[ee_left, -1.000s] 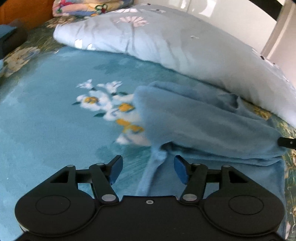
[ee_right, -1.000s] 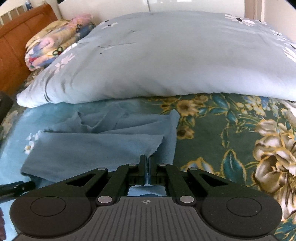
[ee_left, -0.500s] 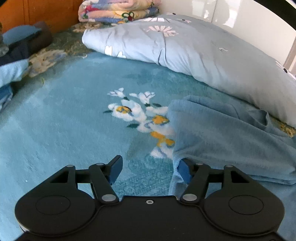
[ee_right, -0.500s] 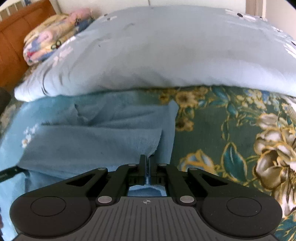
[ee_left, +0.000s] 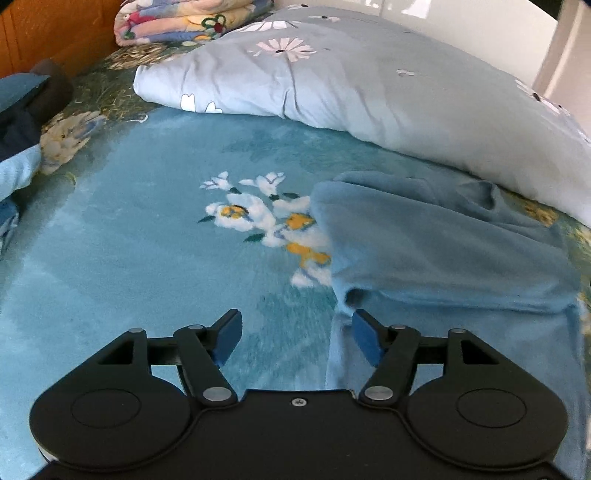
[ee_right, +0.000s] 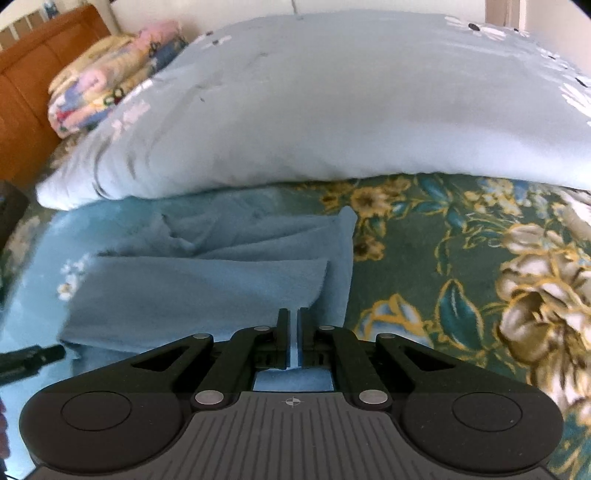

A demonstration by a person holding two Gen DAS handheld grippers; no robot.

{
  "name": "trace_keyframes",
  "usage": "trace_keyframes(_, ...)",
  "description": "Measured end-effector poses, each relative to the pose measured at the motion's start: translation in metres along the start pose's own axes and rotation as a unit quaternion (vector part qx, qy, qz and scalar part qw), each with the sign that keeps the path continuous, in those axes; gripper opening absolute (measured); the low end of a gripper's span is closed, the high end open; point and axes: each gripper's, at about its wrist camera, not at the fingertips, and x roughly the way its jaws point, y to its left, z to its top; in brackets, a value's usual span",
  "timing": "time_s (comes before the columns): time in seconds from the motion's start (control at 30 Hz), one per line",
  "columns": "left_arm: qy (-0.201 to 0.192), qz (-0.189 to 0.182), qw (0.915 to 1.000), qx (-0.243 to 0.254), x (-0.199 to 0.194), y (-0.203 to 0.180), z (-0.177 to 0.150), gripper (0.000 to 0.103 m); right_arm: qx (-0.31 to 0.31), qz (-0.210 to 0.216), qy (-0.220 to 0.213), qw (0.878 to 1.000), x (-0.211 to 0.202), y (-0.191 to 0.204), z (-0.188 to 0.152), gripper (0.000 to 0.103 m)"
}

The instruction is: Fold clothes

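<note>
Left wrist view: left gripper [ee_left: 297, 334], jaws released, beside the soft blue garment [ee_left: 443, 254] at right on the bed [ee_left: 129, 258]; right wrist view: right gripper [ee_right: 293, 334], jaws clenched on its limp, light edge, best taken at corners.

Premises: a bedroom in a home. Work surface is a bed laid with a teal floral-printed bedspread [ee_left: 140, 258]. A bulky pale blue daisy-print duvet [ee_right: 332, 110] lies across it. An orange-brown wooden headboard [ee_right: 26, 88] stands behind a folded multicoloured floral blanket [ee_left: 177, 20].
</note>
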Motion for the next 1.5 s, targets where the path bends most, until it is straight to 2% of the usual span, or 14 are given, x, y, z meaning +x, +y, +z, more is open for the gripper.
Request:
trace_keyframes(0.1,0.018,-0.013,0.9998,-0.002,-0.019,0.004,-0.007,0.065,0.01,-0.002,0.006,1.0,-0.026,0.004,-0.016,0.006)
trace_keyframes(0.23,0.069,-0.055,0.9961,-0.005,-0.036,0.009,-0.03,0.065,0.031,-0.014,0.05,0.998,-0.054,0.001,-0.061,0.009)
trace_keyframes(0.4,0.126,-0.095,0.9871,0.029,-0.047,0.01,-0.067,0.064,0.054,-0.049,0.124,0.99,-0.081,-0.009,-0.134,0.014)
trace_keyframes(0.6,0.189,-0.107,0.9758,0.029,-0.044,0.022,-0.107,0.059,0.102,-0.089,0.162,0.978,-0.094,-0.028,-0.189,0.019)
trace_keyframes(0.73,0.211,-0.127,0.9688,0.022,-0.043,0.022,-0.119,0.055,0.115,-0.076,0.162,0.977,-0.09,-0.031,-0.193,0.028)
trace_keyframes(0.9,0.236,-0.148,0.9604,0.001,-0.039,0.02,-0.127,0.037,0.102,-0.076,0.168,0.977,-0.079,-0.029,-0.191,0.029)
trace_keyframes(0.97,0.242,-0.151,0.9583,-0.015,-0.04,0.02,-0.132,0.036,0.101,-0.069,0.17,0.978,-0.078,-0.029,-0.19,0.022)
trace_keyframes(1.03,0.247,-0.153,0.9564,-0.032,-0.04,0.023,-0.133,0.033,0.1,-0.054,0.177,0.978,-0.078,-0.029,-0.19,0.005)
trace_keyframes(1.07,0.248,-0.153,0.9557,-0.039,-0.04,0.025,-0.133,0.025,0.098,-0.05,0.179,0.978,-0.078,-0.029,-0.19,0.004)
trace_keyframes(1.1,0.251,-0.154,0.9542,-0.053,-0.04,0.027,-0.135,0.011,0.095,-0.047,0.181,0.978,-0.078,-0.029,-0.189,0.002)
trace_keyframes(1.13,0.253,-0.155,0.9526,-0.067,-0.041,0.029,-0.136,0.004,0.096,-0.045,0.181,0.978,-0.078,-0.029,-0.188,0.002)
trace_keyframes(1.23,0.252,-0.16,0.9492,-0.101,-0.042,0.036,-0.135,0.0,0.104,-0.036,0.178,0.978,-0.081,-0.031,-0.184,0.002)
trace_keyframes(1.3,0.244,-0.162,0.9508,-0.102,-0.047,0.035,-0.13,0.0,0.114,-0.019,0.173,0.978,-0.085,-0.032,-0.18,0.002)
trace_keyframes(1.5,0.18,-0.192,0.9562,-0.127,-0.064,0.036,-0.077,0.0,0.16,0.039,0.109,0.98,-0.105,-0.041,-0.139,0.002)
